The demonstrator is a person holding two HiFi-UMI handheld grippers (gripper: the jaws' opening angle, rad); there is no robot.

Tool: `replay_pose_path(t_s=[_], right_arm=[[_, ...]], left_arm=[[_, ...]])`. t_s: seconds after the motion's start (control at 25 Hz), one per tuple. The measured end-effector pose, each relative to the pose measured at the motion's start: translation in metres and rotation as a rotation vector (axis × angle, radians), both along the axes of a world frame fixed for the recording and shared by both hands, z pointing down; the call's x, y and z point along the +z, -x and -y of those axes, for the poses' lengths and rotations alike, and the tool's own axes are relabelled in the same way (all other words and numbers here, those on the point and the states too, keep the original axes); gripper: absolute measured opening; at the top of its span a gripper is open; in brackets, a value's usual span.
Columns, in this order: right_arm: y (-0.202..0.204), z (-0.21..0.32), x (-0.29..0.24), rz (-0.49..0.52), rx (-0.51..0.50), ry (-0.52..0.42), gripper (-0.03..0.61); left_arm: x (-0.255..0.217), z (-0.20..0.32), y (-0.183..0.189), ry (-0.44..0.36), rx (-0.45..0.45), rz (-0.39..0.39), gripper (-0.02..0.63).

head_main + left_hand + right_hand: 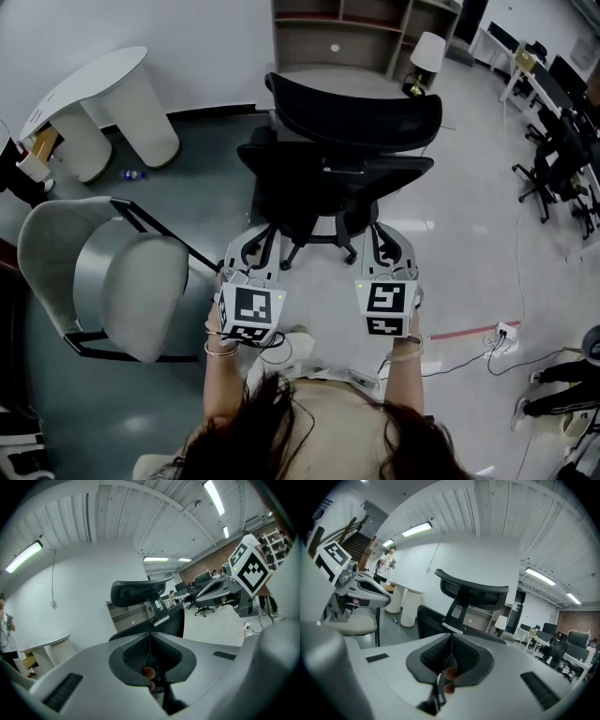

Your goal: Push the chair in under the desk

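Chair (347, 141), black, stands on the floor in the head view, its back toward the left gripper (255, 246) and right gripper (386, 246) just behind it. The left gripper view shows jaws clenched together on nothing, the chair (138, 592) ahead. The right gripper view shows jaws likewise closed and empty, the chair (473, 590) beyond them.

The chair (349, 141) is black, the armchair (141, 292) pale grey, marker cubes (251, 311) black-and-white.

The black office chair (342, 173) stands upright, its back nearest, facing what may be the desk (323, 39).
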State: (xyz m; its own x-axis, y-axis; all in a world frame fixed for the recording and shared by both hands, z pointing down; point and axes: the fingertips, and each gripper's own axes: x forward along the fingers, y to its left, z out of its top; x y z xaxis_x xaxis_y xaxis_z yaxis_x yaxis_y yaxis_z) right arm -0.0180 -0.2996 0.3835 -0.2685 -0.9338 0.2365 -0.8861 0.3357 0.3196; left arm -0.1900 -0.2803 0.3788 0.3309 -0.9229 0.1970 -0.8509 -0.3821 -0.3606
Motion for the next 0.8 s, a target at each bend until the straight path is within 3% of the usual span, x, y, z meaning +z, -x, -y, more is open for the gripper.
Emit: replay_pose_path(t_s=[0.6, 0.8], right_arm=[[-0.035, -0.083, 0.002, 0.085, -0.08, 0.029, 0.021], [-0.041, -0.11, 0.005, 0.092, -0.106, 0.027, 0.021]], left_arm=[[-0.004, -0.088, -0.047, -0.009, -0.039, -0.093, 0.011], [-0.014, -0.118, -0.057, 0.001, -0.047, -0.223, 0.009]])
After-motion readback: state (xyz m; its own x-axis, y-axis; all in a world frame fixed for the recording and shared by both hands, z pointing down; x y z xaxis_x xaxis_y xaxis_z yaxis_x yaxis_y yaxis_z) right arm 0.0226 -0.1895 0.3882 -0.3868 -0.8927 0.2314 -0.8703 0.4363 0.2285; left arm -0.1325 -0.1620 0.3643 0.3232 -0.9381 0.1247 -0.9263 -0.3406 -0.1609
